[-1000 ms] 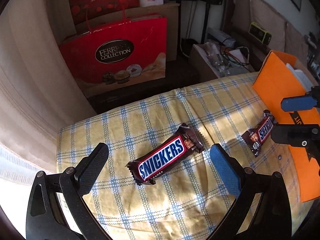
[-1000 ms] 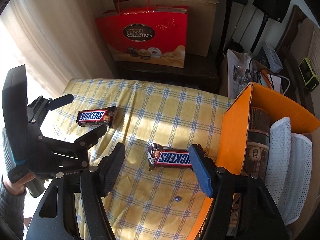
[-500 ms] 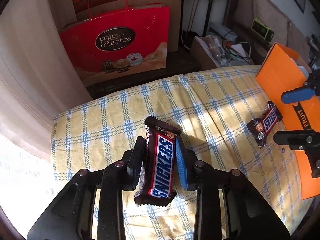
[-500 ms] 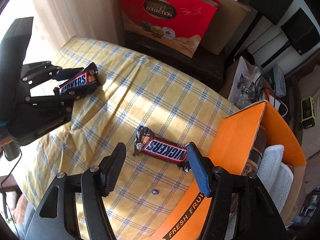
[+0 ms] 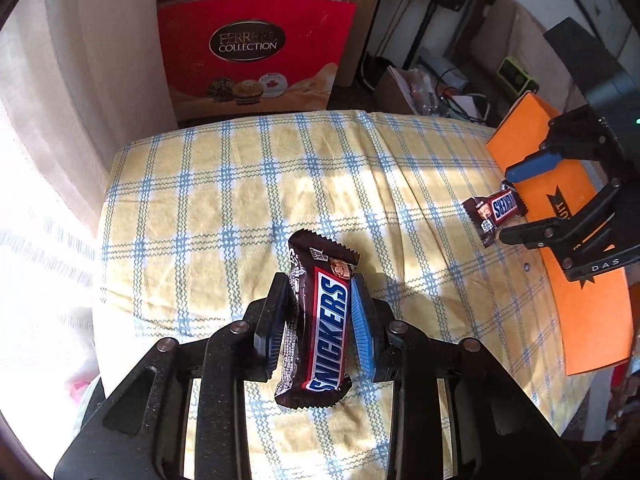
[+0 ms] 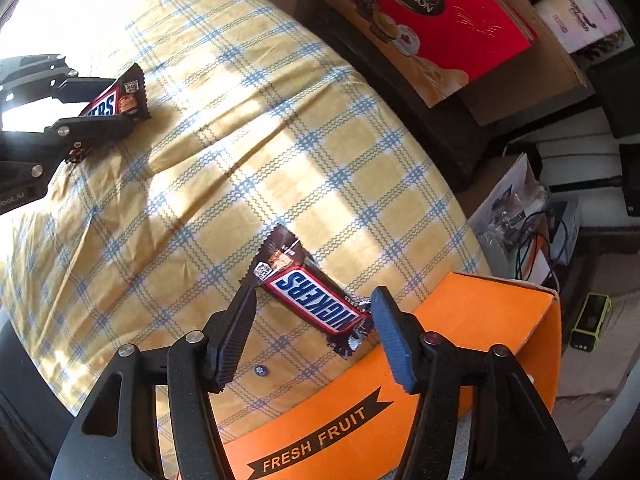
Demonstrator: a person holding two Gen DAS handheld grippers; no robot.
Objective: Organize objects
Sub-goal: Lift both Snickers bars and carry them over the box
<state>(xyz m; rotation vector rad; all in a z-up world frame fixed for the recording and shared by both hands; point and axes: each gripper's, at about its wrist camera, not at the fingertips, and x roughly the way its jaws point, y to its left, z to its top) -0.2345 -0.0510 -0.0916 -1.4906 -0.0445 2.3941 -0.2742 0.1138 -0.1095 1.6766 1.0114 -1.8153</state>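
Yellow-and-blue checked cloth (image 5: 240,208) covers my desk, sunlit. My left tool (image 5: 320,320) is clamped on one Snickers bar (image 5: 320,320), lifted over the cloth's near edge. A second Snickers bar (image 6: 312,300) lies on the cloth against the orange FRESH FRUIT box (image 6: 460,320), between my right tool's (image 6: 316,332) spread fingers, untouched. Beyond the desk stands a red Ferrero Collection bag (image 5: 252,52) by a pale curtain (image 5: 80,80).
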